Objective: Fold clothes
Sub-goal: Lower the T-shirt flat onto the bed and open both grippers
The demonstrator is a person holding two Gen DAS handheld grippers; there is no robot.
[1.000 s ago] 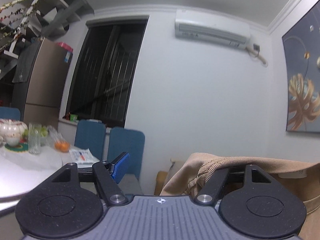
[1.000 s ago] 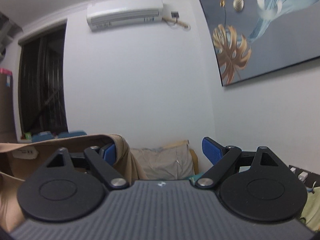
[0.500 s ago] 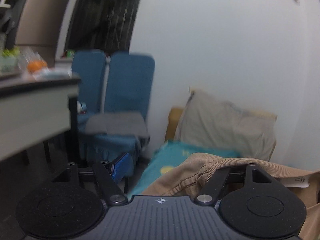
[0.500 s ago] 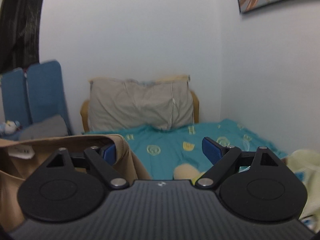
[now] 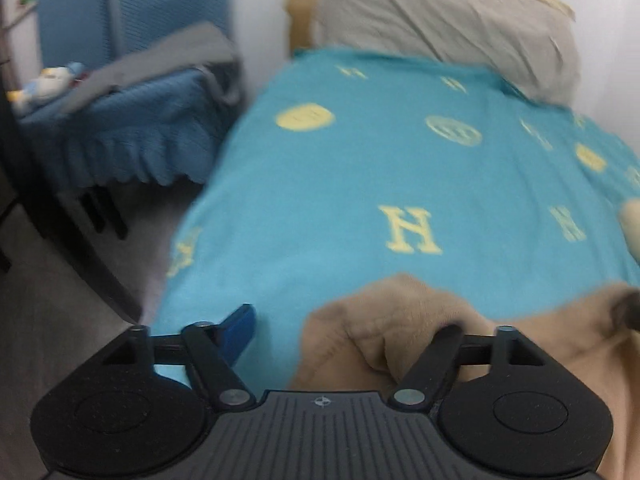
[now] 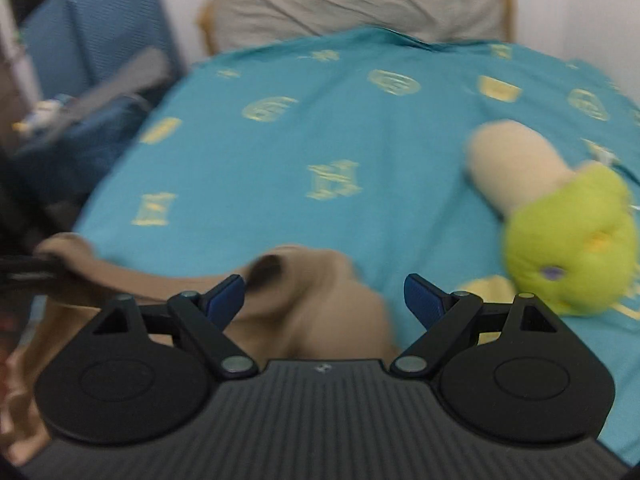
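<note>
A tan garment (image 5: 404,320) hangs over the near end of a bed with a teal sheet (image 5: 380,168). My left gripper (image 5: 344,332) stands wide open; the garment's ribbed edge is draped over its right finger, which is hidden under the cloth. In the right wrist view the same garment (image 6: 312,300) is bunched between the fingers and draped by the left blue pad (image 6: 226,298). My right gripper (image 6: 326,296) is also wide open. Both views are blurred.
A beige pillow (image 5: 448,12) lies at the head of the bed. A green and tan plush toy (image 6: 560,208) lies on the sheet at right. Blue chairs (image 5: 132,92) with a grey cloth stand left of the bed, by a dark table leg.
Both grippers have swung down from facing the wall to facing the bed. The tan garment has come down with them onto the near end of the sheet.
</note>
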